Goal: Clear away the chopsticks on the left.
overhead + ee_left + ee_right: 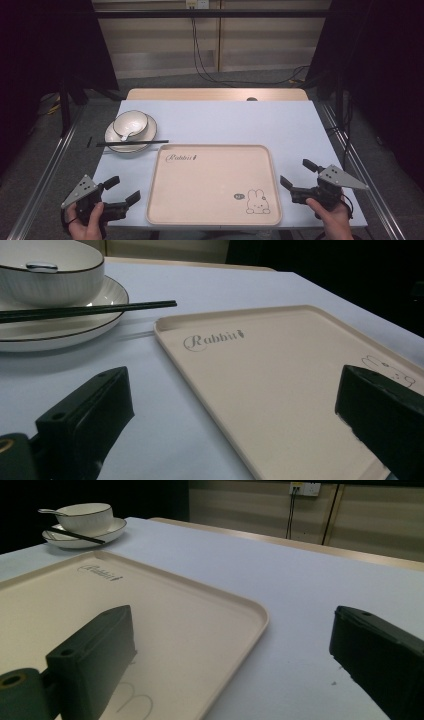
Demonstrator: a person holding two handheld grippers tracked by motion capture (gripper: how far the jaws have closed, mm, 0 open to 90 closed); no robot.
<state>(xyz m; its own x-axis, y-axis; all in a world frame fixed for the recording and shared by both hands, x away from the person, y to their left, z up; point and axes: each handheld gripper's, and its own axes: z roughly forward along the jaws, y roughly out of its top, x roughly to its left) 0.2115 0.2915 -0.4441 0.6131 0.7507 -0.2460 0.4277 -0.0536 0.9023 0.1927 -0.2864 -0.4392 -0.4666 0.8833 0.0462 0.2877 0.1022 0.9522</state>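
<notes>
So we're sitting with both grippers parked at the near edge of the desk [300,125], one on each side of the tray [213,186]. Our left gripper [125,189] is just off the tray's near-left corner with its jaws spread wide and nothing between them. Our right gripper [294,172] sits off the tray's right edge, jaws also spread and empty.

The tray itself is bare, long side running left to right in front of us.

Past the tray's far-left corner we've got the plate [148,134] with the bowl [131,122] on it and a spoon [126,134] in the bowl. The chopsticks [131,143] lie across the plate's near rim, long axis pretty much parallel to the tray's far edge, tips poking out toward the right.

Our guess: the left gripper is clearly nearer to that stack, which lies forward of its jaws and slightly right.
</notes>
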